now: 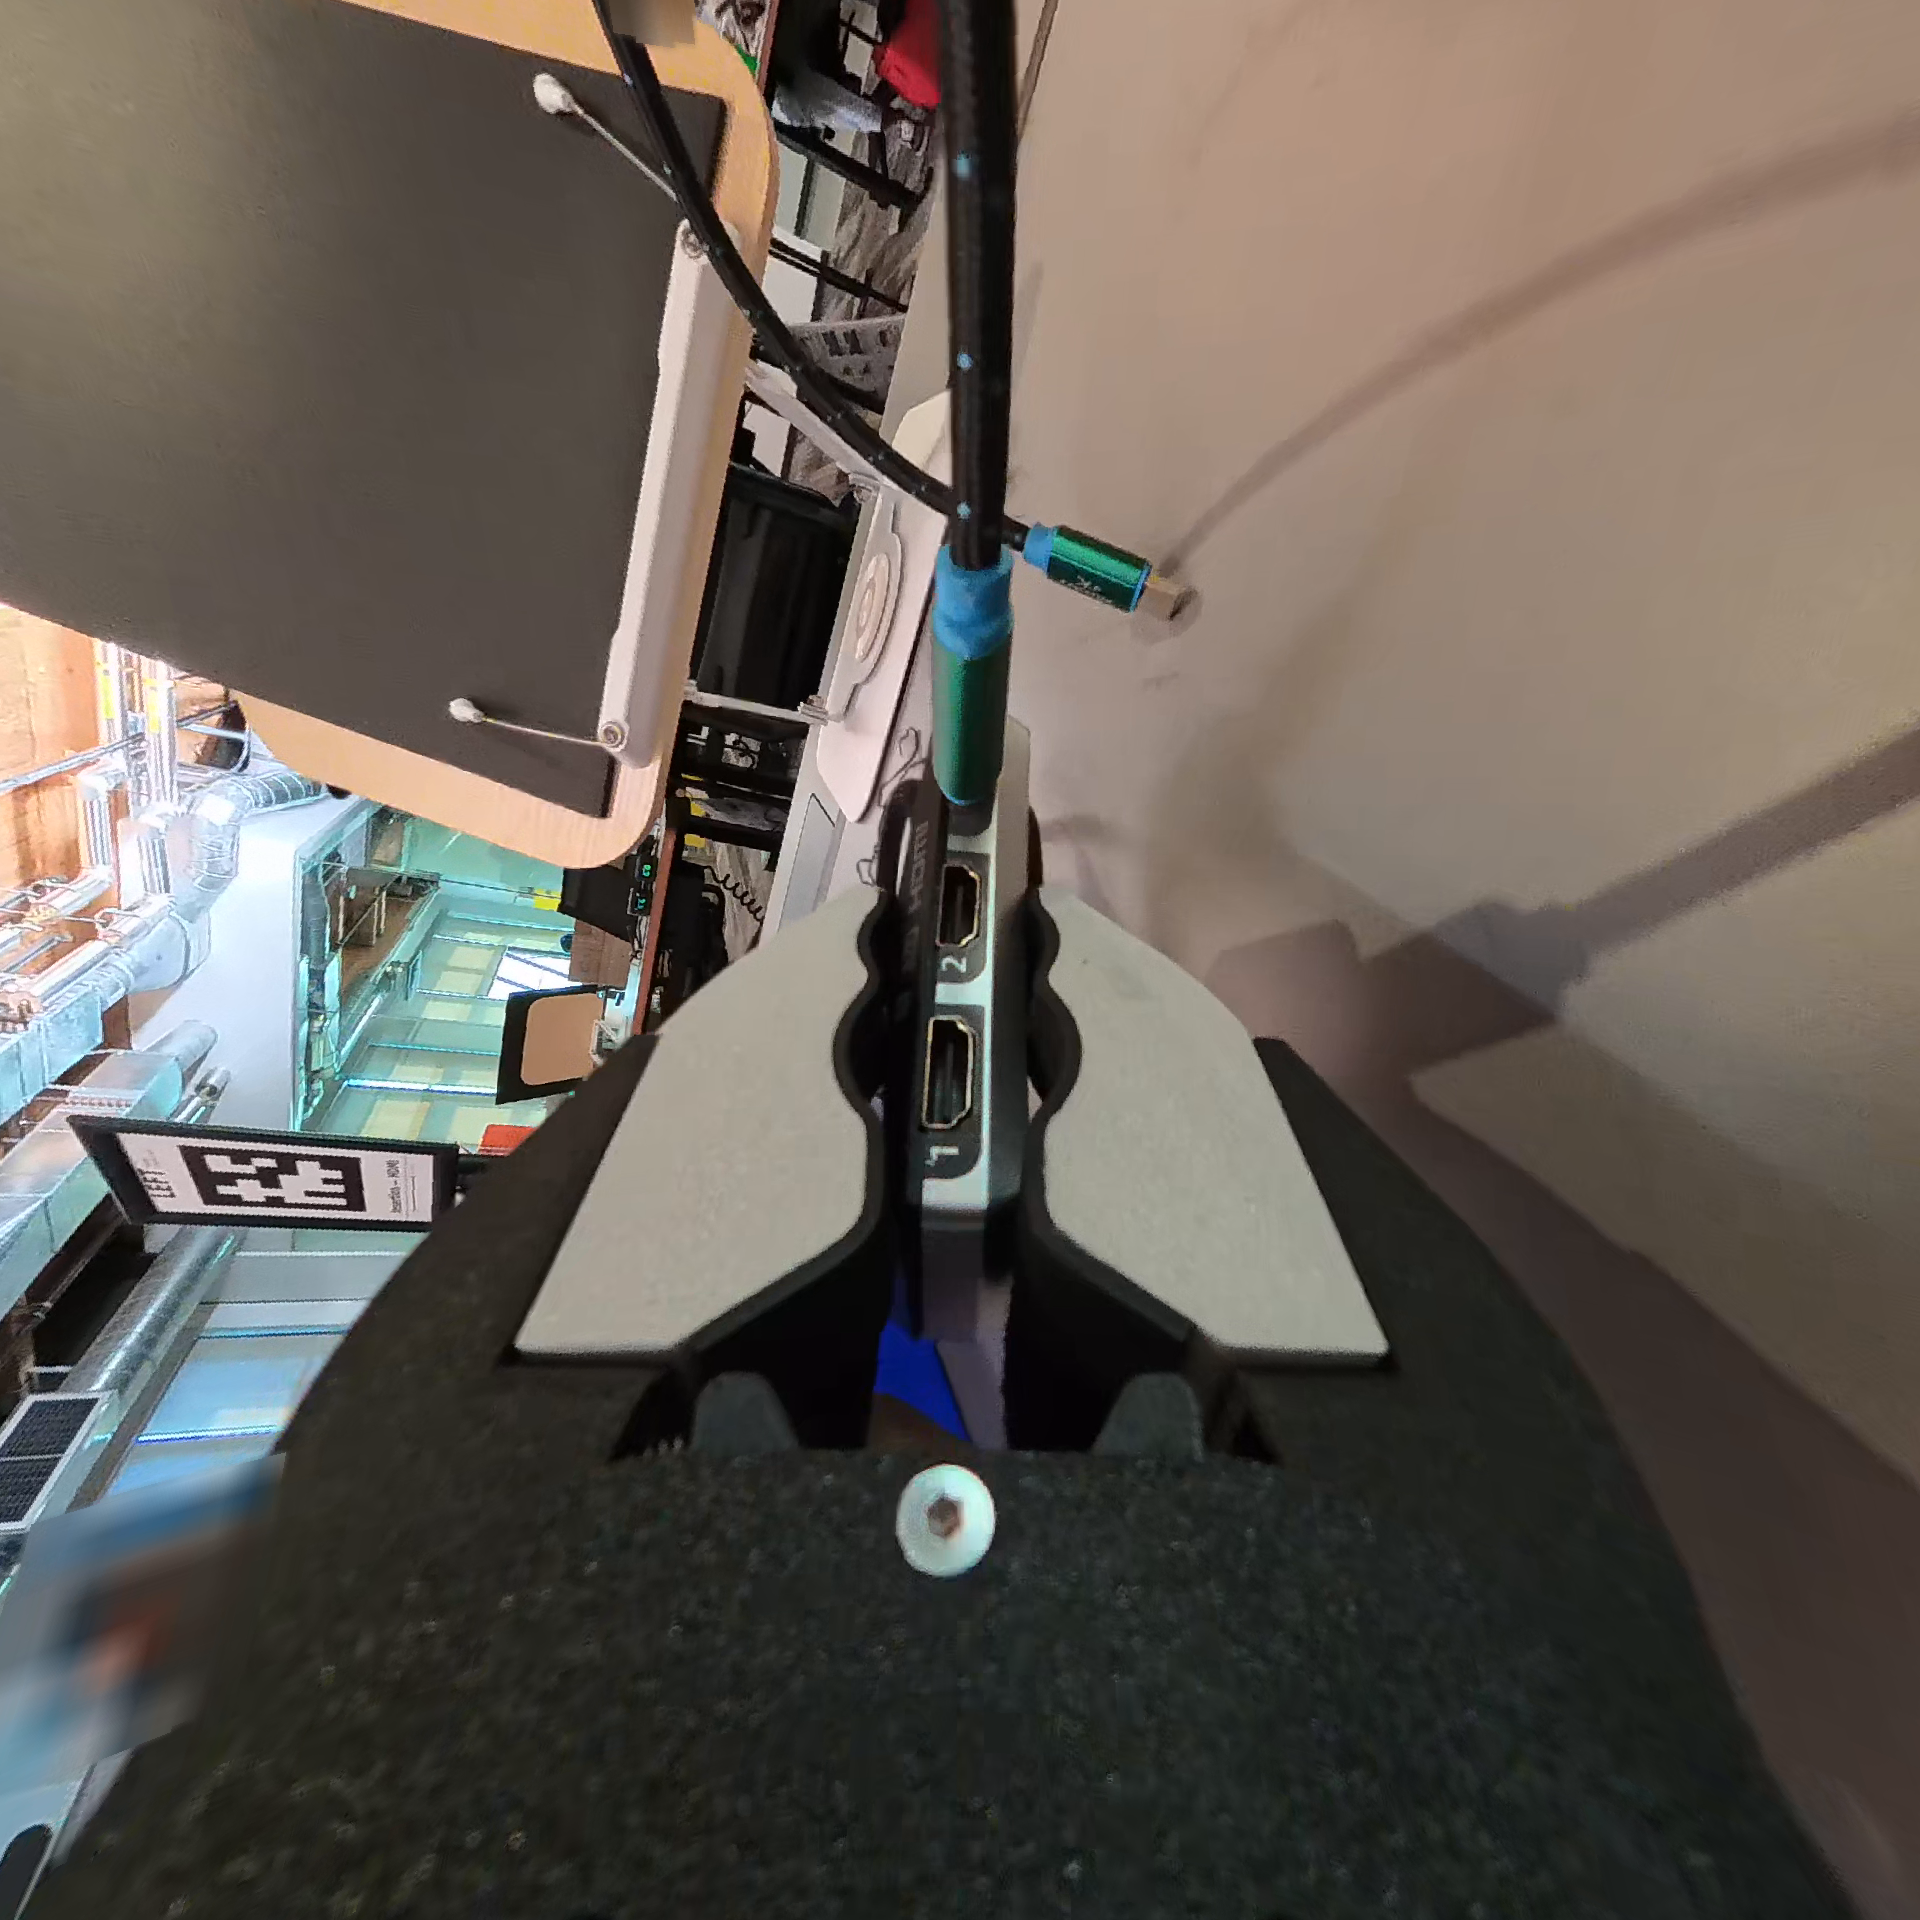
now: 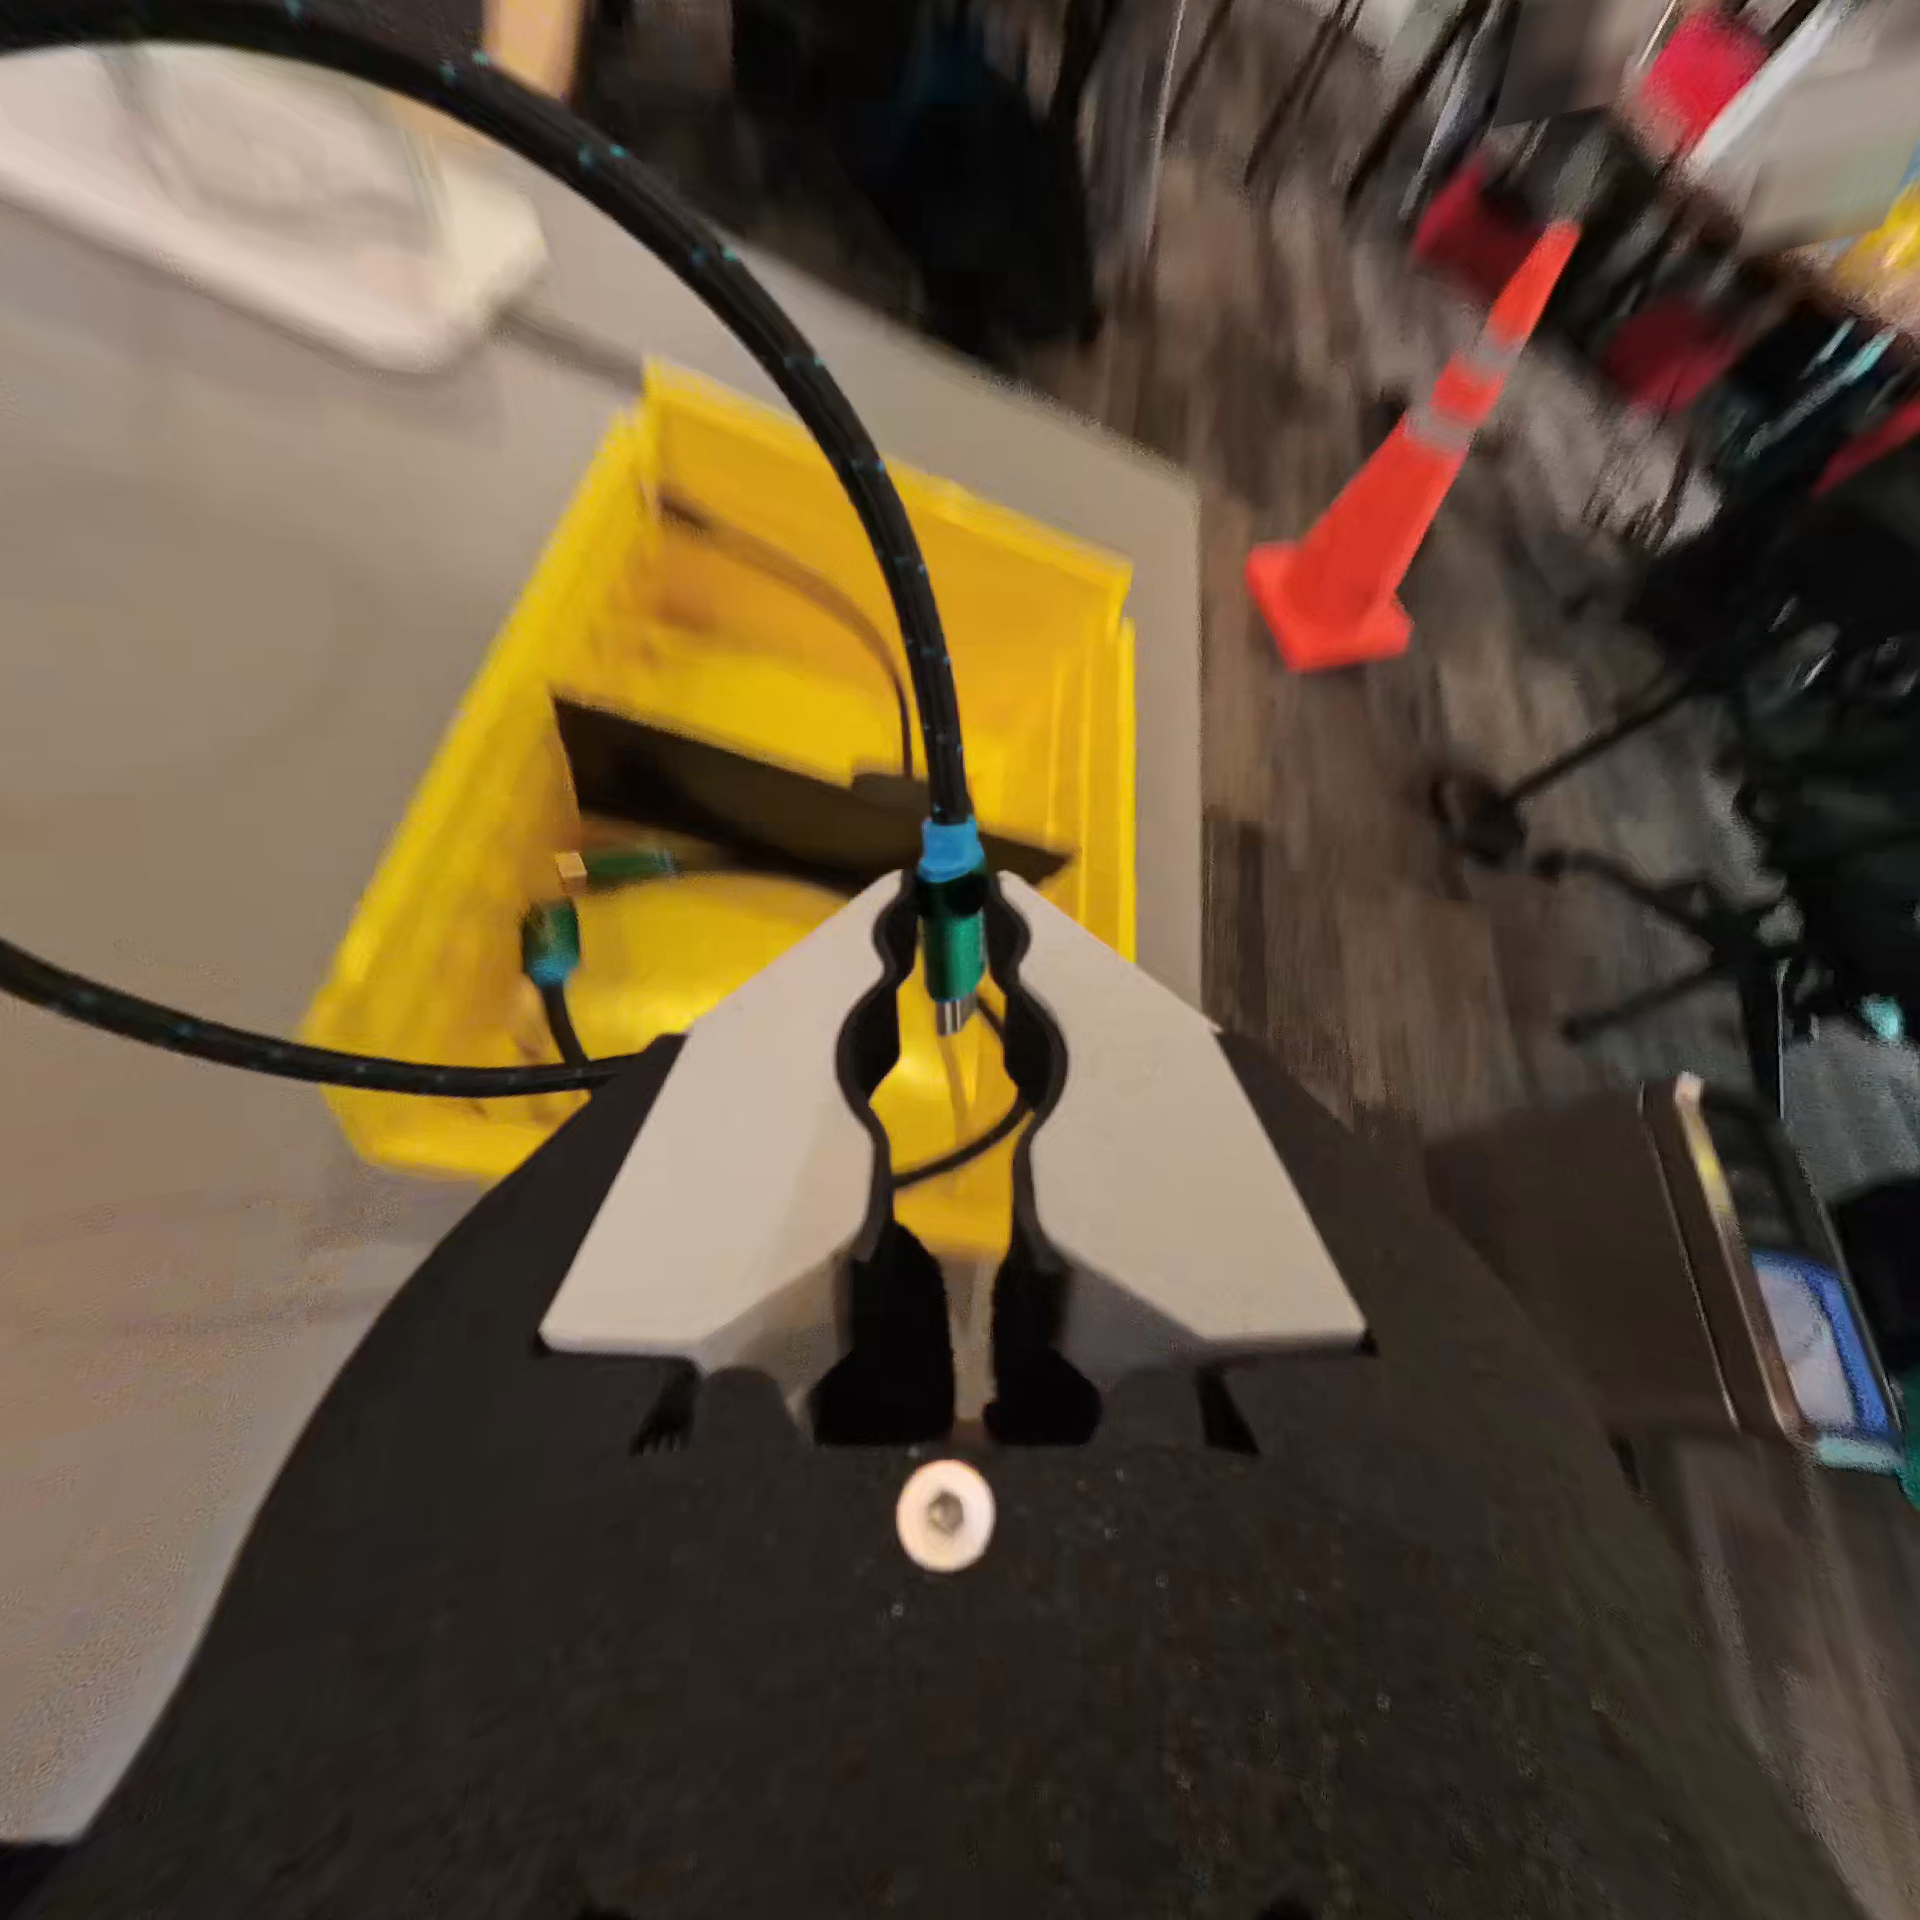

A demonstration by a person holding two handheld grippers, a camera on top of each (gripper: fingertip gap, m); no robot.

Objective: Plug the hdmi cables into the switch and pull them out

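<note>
- Left gripper (image 1: 954, 1049) clamps the grey HDMI switch (image 1: 966, 1039) between its two pale fingers (image 1: 748, 1122), the port face turned toward the camera.
- Two open ports show between the fingers; beyond them a green HDMI plug (image 1: 964, 717) sits seated in the switch's far port, its black braided cable (image 1: 977, 312) running up out of view.
- A second green plug (image 1: 1091, 574) lies loose on the beige table surface (image 1: 1455, 520) just beyond the switch, trailing its own braided cable.
- Right gripper (image 2: 951, 935) pinches a third green plug (image 2: 951, 951) near its fingertips, the metal tip pointing back toward the camera, the cable (image 2: 727, 270) arching up and to the left.
- Only the right wrist view shows a yellow bin (image 2: 1060, 665) below the gripper, on a grey tabletop (image 2: 208, 727), with another green plug (image 2: 551, 940) and a cable inside.
- That view, blurred, also takes in a dark carpeted floor (image 2: 1351, 883), an orange cone (image 2: 1382, 520) and tripod legs.
- Only the left wrist view shows a dark panel on a wood-edged board (image 1: 312, 364), a white fixture, a marker tag (image 1: 275, 1179) and ceiling ducts at a rotated angle.
</note>
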